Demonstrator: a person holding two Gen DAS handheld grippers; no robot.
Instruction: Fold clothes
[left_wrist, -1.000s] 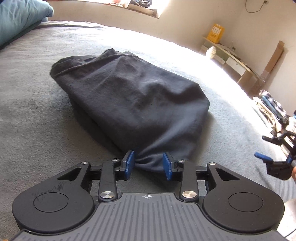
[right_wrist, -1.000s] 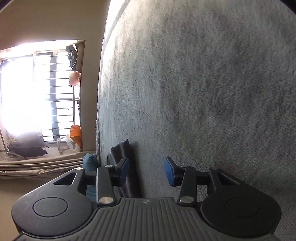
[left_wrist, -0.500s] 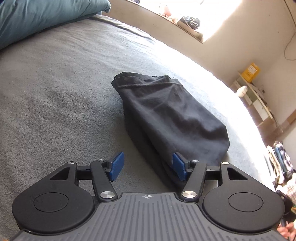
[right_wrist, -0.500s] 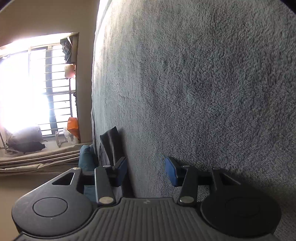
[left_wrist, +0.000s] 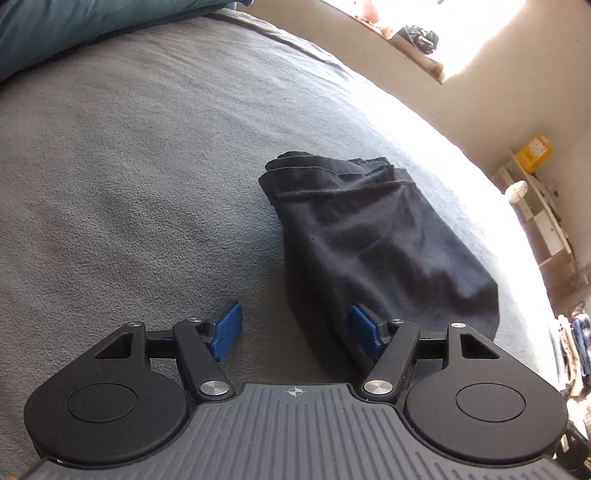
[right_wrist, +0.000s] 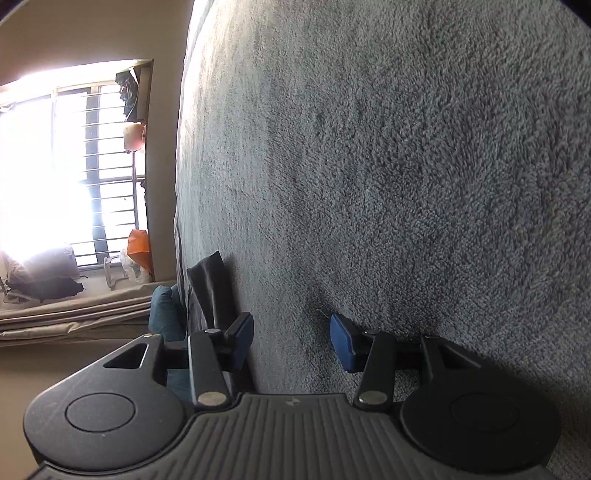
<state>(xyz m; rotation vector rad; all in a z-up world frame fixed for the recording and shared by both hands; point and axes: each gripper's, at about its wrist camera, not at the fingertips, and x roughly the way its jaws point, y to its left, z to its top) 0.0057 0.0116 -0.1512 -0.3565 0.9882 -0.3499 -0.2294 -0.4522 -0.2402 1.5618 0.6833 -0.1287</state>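
A folded black garment (left_wrist: 376, 240) lies on the grey blanket (left_wrist: 129, 184) of the bed, to the right of centre in the left wrist view. My left gripper (left_wrist: 295, 332) hovers at its near left edge with its jaws opening. Its right pad (left_wrist: 364, 336) stands just in front of the cloth's edge without pressing it, and mostly bare blanket shows in the gap. The right wrist view is turned on its side. There my right gripper (right_wrist: 291, 339) is open low over the blanket (right_wrist: 406, 166) with nothing between its pads. The black garment (right_wrist: 210, 288) shows beyond its left finger.
A teal pillow (left_wrist: 74, 33) lies at the bed's far left. A sunlit window ledge (left_wrist: 413, 40) runs beyond the bed. A shelf unit with a yellow box (left_wrist: 535, 151) and a pile of clothes (left_wrist: 576, 350) stand off the right side. A barred window (right_wrist: 74, 166) glares.
My left gripper let go of the garment's corner, widened its jaws and slid to the left of the cloth while rolling. The right gripper has hardly moved.
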